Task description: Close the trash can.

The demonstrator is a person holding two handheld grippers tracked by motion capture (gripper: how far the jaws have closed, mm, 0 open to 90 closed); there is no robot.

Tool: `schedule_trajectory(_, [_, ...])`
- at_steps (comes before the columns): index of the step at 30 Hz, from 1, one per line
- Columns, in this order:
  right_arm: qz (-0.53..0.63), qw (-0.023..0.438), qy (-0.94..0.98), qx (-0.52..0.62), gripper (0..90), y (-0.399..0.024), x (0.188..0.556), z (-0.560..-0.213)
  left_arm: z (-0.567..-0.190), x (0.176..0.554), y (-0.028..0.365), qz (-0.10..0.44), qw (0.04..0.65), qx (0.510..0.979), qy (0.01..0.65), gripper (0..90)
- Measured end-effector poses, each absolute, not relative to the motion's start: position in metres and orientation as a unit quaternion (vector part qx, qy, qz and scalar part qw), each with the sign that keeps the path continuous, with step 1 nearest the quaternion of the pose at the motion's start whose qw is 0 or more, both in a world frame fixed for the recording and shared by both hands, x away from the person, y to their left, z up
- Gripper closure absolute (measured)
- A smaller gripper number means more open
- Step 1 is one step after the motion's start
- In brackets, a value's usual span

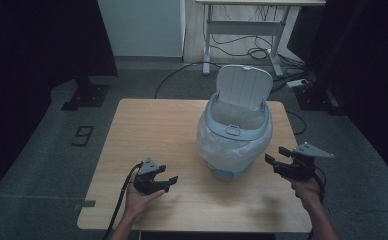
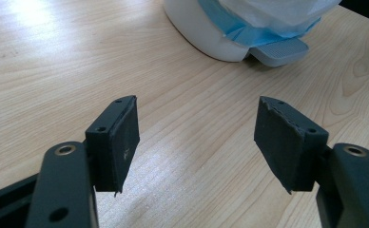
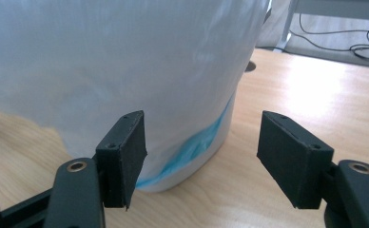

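Observation:
A small white pedal bin [image 1: 236, 131] stands on the wooden table [image 1: 152, 125], its lid [image 1: 244, 86] raised and a white plastic bag liner draped over its rim. My left gripper [image 1: 168, 182] rests low over the table to the left of the bin, open, with nothing between its jaws. The left gripper view has the bin's base [image 2: 206, 33] and grey foot pedal [image 2: 280, 50] ahead of the open gripper [image 2: 197, 142]. My right gripper [image 1: 276, 156] hovers open just right of the bin, pointing at it. The right gripper [image 3: 201, 156] faces the bagged bin wall [image 3: 121, 71], apart from it.
Beyond the table stand a white desk frame [image 1: 242, 35] with cables on the grey floor, and dark stand bases at both sides. The table's right edge [image 1: 294, 165] runs just under my right hand. Bare wood lies in front of the bin.

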State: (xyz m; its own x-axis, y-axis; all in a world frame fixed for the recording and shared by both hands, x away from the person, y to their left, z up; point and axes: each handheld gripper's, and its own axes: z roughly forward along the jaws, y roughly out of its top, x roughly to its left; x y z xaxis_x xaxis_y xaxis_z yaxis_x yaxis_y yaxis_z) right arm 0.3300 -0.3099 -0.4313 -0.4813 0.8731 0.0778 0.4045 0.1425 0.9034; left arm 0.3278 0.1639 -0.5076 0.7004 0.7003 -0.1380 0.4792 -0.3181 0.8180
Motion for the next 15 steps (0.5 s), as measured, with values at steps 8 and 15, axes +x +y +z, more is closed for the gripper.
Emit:
schedule_trajectory(8, [0.48, 0.254, 0.714, 0.442, 33.2, -0.311, 0.34, -0.407, -0.508, 0.328, 0.163, 0.12, 0.453, 0.804, 0.367, 31.7])
schedule_trajectory(15, [0.483, 0.257, 0.71, 0.444, 33.6, -0.315, 0.349, -0.392, -0.508, 0.328, 0.163, 0.121, 0.454, 0.803, 0.368, 31.9])
